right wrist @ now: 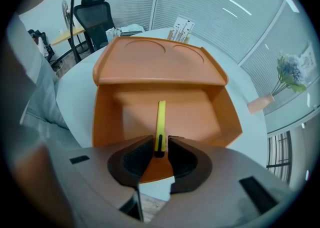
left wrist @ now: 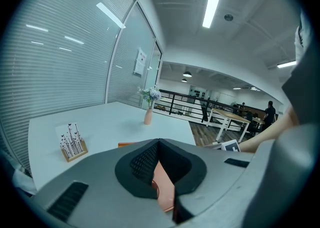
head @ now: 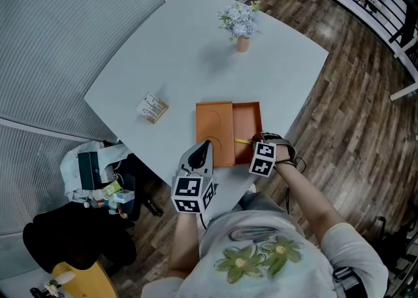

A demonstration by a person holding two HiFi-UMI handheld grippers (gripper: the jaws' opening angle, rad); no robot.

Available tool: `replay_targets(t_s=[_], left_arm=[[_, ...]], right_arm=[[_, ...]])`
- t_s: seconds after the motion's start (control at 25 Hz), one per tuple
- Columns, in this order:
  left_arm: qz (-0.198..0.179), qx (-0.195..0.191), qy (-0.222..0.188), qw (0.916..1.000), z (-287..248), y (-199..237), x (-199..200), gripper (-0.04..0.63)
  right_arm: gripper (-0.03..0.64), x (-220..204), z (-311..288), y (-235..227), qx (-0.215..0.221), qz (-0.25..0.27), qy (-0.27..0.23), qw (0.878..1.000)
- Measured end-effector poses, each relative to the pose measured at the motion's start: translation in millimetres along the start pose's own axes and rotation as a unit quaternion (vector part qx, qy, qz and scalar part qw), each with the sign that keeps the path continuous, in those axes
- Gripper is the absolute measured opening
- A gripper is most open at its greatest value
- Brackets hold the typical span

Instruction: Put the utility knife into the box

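An orange box (head: 247, 104) lies open near the table's front edge, its lid (head: 214, 123) folded out flat to the left. The yellow utility knife (right wrist: 161, 119) points into the box's tray (right wrist: 107, 122); its black end sits between the jaws of my right gripper (right wrist: 160, 153). The pads stand a little apart from the knife, so this gripper is open. In the head view the knife (head: 242, 140) shows just left of the right gripper (head: 256, 140). My left gripper (head: 206, 144) hovers over the lid (left wrist: 165, 188), jaws apart, with nothing in them.
A small vase of flowers (head: 241, 27) stands at the table's far side, and a card holder (head: 153, 108) sits left of the box. Bags and clutter (head: 98, 179) lie on the floor at the left. The table's edge runs close under both grippers.
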State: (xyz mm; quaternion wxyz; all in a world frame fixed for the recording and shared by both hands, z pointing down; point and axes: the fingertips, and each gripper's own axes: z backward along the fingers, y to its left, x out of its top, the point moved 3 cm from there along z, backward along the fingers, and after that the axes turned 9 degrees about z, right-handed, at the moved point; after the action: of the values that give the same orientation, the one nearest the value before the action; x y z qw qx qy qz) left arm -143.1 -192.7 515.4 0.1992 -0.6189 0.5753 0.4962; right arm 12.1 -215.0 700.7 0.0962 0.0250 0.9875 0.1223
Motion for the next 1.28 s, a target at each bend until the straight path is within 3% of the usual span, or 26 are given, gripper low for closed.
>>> replay_targets(t_s=[0.32, 0.56, 0.84, 1.08, 1.28], left_arm=[[-0.006, -0.001, -0.008, 1.0000, 3, -3, 7, 0.002], [-0.014, -0.004, -0.019, 0.9997, 7, -11, 16, 0.002], [-0.021, -0.005, -0.031, 0.9993, 14, -19, 23, 0.002], [-0.031, -0.013, -0.043, 0.9985, 22, -34, 31, 0.002], [-0.044, -0.030, -0.053, 0.9972, 30, -55, 37, 0.002]], right_arm=[[0.110, 7, 25, -12, -0.017, -0.059, -0.059, 0.996], [0.110, 16, 71, -28, -0.053, -0.133, -0.141, 0.980], [0.110, 21, 127, -40, -0.078, -0.231, -0.232, 0.942], [0.089, 22, 178, -39, -0.121, -0.268, -0.302, 0.907], [0.023, 18, 211, -34, -0.172, -0.291, -0.344, 0.876]])
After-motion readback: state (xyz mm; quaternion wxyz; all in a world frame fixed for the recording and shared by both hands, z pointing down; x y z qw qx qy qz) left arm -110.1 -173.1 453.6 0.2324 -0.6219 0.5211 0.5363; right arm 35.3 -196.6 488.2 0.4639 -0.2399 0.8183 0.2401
